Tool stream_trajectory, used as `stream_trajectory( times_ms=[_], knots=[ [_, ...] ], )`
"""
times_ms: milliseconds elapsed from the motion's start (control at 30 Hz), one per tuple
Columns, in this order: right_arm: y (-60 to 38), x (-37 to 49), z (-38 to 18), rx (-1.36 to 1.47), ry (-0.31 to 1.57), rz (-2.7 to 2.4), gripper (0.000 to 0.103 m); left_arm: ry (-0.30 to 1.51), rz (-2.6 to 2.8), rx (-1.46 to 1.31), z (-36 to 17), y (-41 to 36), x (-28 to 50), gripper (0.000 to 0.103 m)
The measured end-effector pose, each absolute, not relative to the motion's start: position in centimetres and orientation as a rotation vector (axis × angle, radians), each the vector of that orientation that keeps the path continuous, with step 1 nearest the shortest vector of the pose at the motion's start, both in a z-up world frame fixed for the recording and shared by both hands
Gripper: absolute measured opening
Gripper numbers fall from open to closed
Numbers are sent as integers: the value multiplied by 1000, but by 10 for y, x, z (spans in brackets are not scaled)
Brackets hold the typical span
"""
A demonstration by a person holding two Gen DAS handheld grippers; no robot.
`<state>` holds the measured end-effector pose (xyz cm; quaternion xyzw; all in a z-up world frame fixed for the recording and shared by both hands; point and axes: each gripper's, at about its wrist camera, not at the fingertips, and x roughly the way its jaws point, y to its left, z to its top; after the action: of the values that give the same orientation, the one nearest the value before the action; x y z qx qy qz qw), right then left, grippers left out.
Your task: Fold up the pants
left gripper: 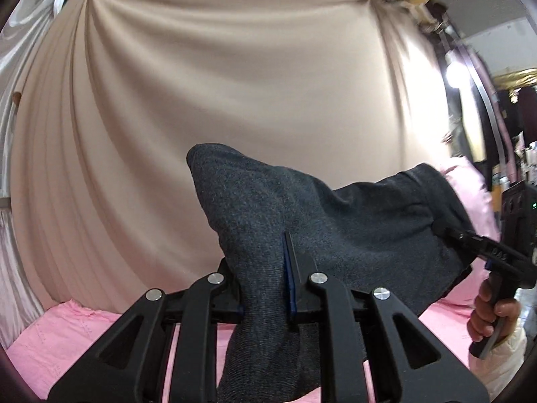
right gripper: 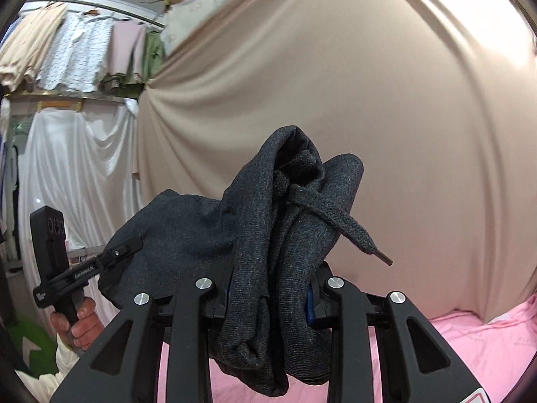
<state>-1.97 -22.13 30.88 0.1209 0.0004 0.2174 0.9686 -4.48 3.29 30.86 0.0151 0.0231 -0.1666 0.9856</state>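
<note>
The dark grey knit pants (left gripper: 302,215) hang lifted between my two grippers above the pink bed cover (left gripper: 74,332). My left gripper (left gripper: 265,278) is shut on one end of the waistband. My right gripper (right gripper: 268,288) is shut on the other end, where the bunched fabric (right gripper: 268,228) and a drawstring (right gripper: 349,231) stick up. The right gripper also shows at the right of the left wrist view (left gripper: 449,230), the left gripper at the left of the right wrist view (right gripper: 129,247). The pants' legs hang below, out of sight.
A beige draped cloth (left gripper: 235,84) fills the background behind the bed. White satin cloth (right gripper: 77,158) and a rail of hanging clothes (right gripper: 67,50) stand to the left. The pink cover (right gripper: 486,346) spreads below both grippers.
</note>
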Motion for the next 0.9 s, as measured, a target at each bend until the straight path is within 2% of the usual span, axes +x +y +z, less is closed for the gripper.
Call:
stream_trajectory(
  times_ms=[100,233,367,533,567,600,633,667,700,733,767,800,833,900],
  knots=[
    [-224,52,278,293,87,412,27,137,-265,51,275,21,24,16],
    [-237,146,194,398,267,353,27,293,-217,62,204,10,113,16],
    [-244,207,98,475,452,277,27,491,-177,78,103,4,187,16],
    [-245,253,-6,501,722,190,29,740,-150,102,-16,4,232,17],
    [-247,258,-22,498,786,152,33,787,-129,107,-33,7,236,23],
    [-251,258,-28,528,795,166,42,817,-118,104,-45,11,237,30],
    [-260,254,-25,577,794,190,45,797,-114,86,-49,20,231,36],
    [-269,249,-20,578,801,149,50,795,-96,79,-44,27,228,58],
    [-279,241,-14,549,800,83,63,799,-55,73,-37,37,223,81],
    [-290,232,-11,532,786,40,66,796,-33,61,-32,45,217,85],
    [-297,219,-3,524,757,5,66,783,-29,40,-22,58,210,84],
    [-299,208,6,510,721,-20,55,769,-24,18,-10,72,201,84],
    [-296,199,20,472,684,-18,28,760,-17,-1,0,78,197,84],
    [-273,200,47,395,658,62,4,738,-20,-70,28,81,197,84]
  ],
)
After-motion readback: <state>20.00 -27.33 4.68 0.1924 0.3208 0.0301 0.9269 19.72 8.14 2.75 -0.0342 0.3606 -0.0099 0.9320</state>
